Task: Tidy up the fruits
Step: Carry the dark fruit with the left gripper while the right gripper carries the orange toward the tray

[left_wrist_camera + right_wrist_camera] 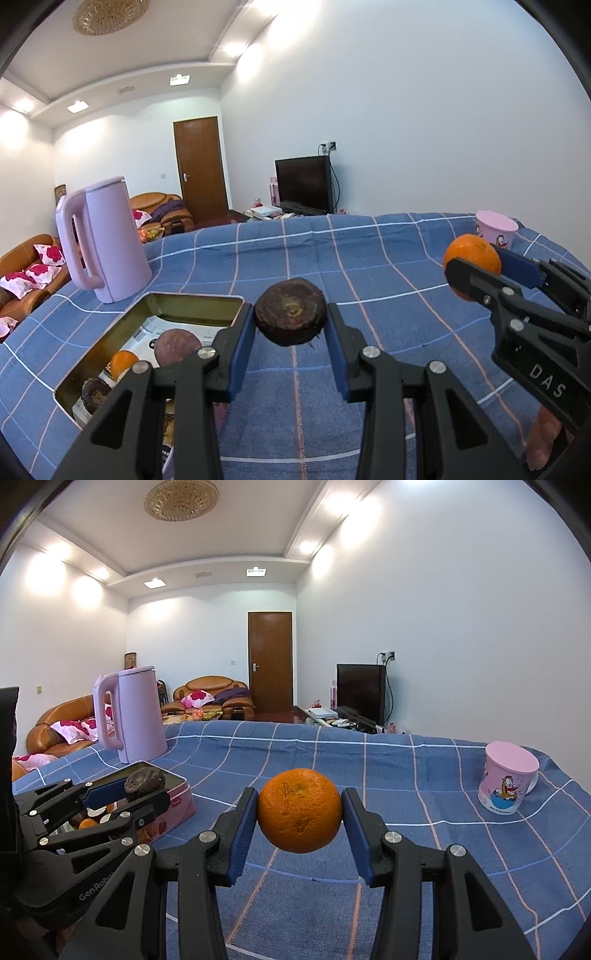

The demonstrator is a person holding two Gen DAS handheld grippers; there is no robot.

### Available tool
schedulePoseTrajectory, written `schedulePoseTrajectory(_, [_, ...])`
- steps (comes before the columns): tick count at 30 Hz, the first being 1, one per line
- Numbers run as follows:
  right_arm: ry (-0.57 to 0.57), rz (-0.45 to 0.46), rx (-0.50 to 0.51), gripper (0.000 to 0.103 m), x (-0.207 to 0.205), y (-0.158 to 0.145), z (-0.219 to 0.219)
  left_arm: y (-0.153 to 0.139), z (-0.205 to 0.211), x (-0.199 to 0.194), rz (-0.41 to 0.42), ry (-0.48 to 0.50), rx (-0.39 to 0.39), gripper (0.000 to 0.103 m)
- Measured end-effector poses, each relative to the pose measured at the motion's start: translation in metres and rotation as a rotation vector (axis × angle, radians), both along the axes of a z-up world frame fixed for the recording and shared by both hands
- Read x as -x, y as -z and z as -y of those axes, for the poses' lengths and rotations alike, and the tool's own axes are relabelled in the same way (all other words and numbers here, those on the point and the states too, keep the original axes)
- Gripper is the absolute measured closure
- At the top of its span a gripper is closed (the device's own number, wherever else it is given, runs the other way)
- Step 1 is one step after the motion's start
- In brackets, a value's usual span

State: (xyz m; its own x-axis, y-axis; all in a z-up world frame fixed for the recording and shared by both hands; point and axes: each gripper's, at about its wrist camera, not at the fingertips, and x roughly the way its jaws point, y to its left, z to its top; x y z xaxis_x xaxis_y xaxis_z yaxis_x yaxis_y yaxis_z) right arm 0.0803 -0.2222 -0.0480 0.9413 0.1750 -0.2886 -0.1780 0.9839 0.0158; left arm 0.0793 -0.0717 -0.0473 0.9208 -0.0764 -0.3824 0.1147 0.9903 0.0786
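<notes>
While both fruits hung clear of the blue checked cloth [369, 258], the job looked to be in its carrying step, each tool loaded and neither piece yet set down. At the lower centre of the left wrist view, the left gripper [291, 325] was clamped on a dark brown fruit [291, 312], its blue pads pressed against either side. At the lower centre of the right wrist view, the right gripper [299, 814] was likewise clamped on an orange [299, 810], which also showed at the right edge of the left view.

The open tin [192, 306] sat at the lower left of the left wrist view, just beside the left gripper, and already held fruit. By my judgement the next move called for bringing one gripper over the tin's opening, lowering it inside the rim, and only then loosening the pads (the dark fruit was the nearer of the two). The two tools were close together, so they would likely need to go one at a time.

Counted: two grippers, two carried fruits. Inside the tin I could make out one small orange [123, 363], one purplish round fruit [174, 345] and one dark fruit [95, 393]; the left gripper hid any others. On the cloth stood one lilac kettle [107, 236] at the left and one pink lidded cup [508, 781] at the right.
</notes>
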Motion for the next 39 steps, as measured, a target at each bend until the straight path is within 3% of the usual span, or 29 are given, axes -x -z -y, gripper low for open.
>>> schedulePoseTrajectory(26, [0.032, 0.005, 0.008, 0.055, 0.012, -0.003, -0.01, -0.003, -0.015, 0.009, 0.006, 0.012, 0.046, 0.064])
schedulePoseTrajectory(39, [-0.033, -0.016, -0.001, 0.055, 0.012, -0.002, -0.035, -0.001, -0.034, 0.013, -0.011, -0.014, 0.05, 0.064])
